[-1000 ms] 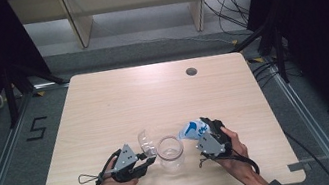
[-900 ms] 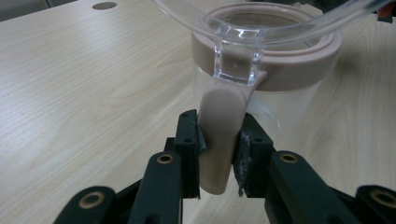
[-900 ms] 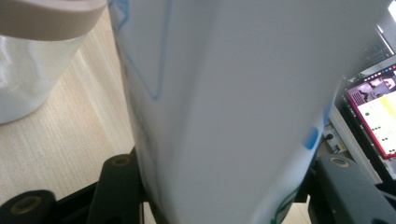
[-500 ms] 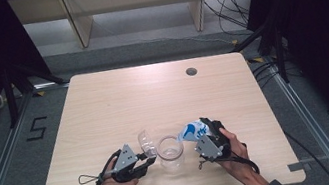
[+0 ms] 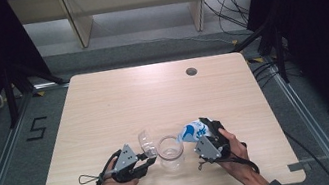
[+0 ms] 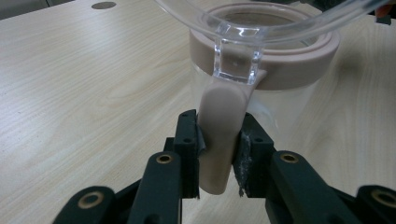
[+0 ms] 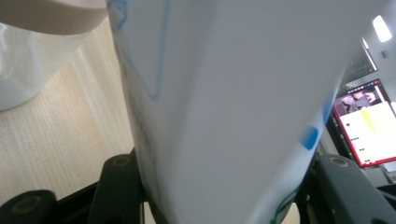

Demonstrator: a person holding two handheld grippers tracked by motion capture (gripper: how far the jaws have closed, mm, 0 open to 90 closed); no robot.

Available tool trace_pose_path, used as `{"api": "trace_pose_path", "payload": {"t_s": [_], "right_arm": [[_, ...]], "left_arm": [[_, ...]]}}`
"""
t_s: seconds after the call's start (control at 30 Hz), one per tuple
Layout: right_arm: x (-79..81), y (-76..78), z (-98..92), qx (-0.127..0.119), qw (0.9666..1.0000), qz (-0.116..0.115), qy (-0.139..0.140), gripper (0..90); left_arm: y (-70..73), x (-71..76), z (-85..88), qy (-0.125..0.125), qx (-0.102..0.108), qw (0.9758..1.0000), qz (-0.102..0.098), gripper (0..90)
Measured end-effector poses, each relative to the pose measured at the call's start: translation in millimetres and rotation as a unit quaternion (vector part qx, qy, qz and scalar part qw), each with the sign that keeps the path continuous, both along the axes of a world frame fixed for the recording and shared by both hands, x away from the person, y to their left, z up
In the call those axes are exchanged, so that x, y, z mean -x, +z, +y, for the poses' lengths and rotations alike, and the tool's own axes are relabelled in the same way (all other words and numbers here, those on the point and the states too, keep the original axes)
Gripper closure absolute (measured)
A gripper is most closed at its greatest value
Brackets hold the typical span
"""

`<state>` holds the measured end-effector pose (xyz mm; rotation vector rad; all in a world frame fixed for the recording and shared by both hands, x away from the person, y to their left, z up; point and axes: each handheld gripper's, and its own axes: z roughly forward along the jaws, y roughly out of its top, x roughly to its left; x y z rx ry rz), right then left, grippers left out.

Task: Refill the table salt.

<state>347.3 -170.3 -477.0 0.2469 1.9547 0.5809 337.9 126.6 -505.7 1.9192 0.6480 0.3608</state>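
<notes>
Pouch (image 5: 193, 131) tipped slightly further over jar (image 5: 170, 153), open lid (image 5: 147, 142) alongside.

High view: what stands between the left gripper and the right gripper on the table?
The clear jar with its pinkish rim stands between the left gripper and right gripper, seen from the high view.

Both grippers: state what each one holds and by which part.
The left gripper is shut on the pink latch tab of the clear jar, below its open lid. The right gripper clamps a white-and-blue pouch by its body, tilted toward the jar.
</notes>
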Motion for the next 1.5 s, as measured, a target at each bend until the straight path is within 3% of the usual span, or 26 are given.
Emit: {"api": "trace_pose_path", "payload": {"t_s": [0.27,0.3,0.73,1.03,1.1,1.13,1.17,1.23,1.27,1.3,1.33,1.5], "right_arm": [[0.5,0.6,1.3,0.004,1.0000,-0.007,-0.003,48.2],[-0.1,1.4,1.2,0.016,0.9998,-0.013,0.004,48.3],[1.8,0.3,4.1,0.010,0.9999,-0.005,-0.008,48.3],[2.0,-2.8,7.7,0.032,0.9993,-0.016,-0.010,48.5],[1.4,-0.9,7.5,0.054,0.9981,-0.031,0.006,48.5],[2.7,-2.3,8.9,0.040,0.9989,-0.021,-0.007,48.5],[2.0,-2.4,9.1,0.043,0.9989,-0.021,-0.002,48.6],[0.5,-1.3,8.4,0.066,0.9970,-0.041,0.009,48.7],[2.0,-3.2,9.9,0.051,0.9985,-0.017,0.002,48.6],[4.0,-4.8,10.9,0.040,0.9991,-0.007,-0.008,48.7],[2.3,-2.9,10.2,0.065,0.9971,-0.039,0.009,48.7],[1.3,-1.2,11.0,0.089,0.9946,-0.051,0.016,48.7]], "left_arm": [[0.3,-0.7,0.3,-0.004,-0.005,1.0000,-0.002,72.4],[0.1,-0.8,0.2,-0.005,-0.005,1.0000,-0.001,72.3],[0.0,-0.4,-0.3,-0.004,-0.011,0.9999,-0.004,72.2],[-0.1,-0.3,-0.6,-0.005,-0.008,1.0000,-0.003,72.2],[0.1,-0.5,0.0,-0.006,-0.014,0.9999,-0.004,72.2],[0.2,-0.5,0.1,-0.006,-0.014,0.9999,-0.005,72.2],[0.2,-0.5,0.1,-0.006,-0.014,0.9999,-0.004,72.2],[0.2,-0.5,0.1,-0.005,-0.014,0.9999,-0.004,72.2],[0.2,-0.5,0.1,-0.006,-0.014,0.9999,-0.004,72.2],[-0.1,-0.3,-0.4,-0.005,-0.009,0.9999,-0.003,72.2],[-0.1,-0.3,-0.5,-0.005,-0.009,0.9999,-0.003,72.2],[0.2,-0.5,0.0,-0.006,-0.014,0.9999,-0.004,72.2]]}}
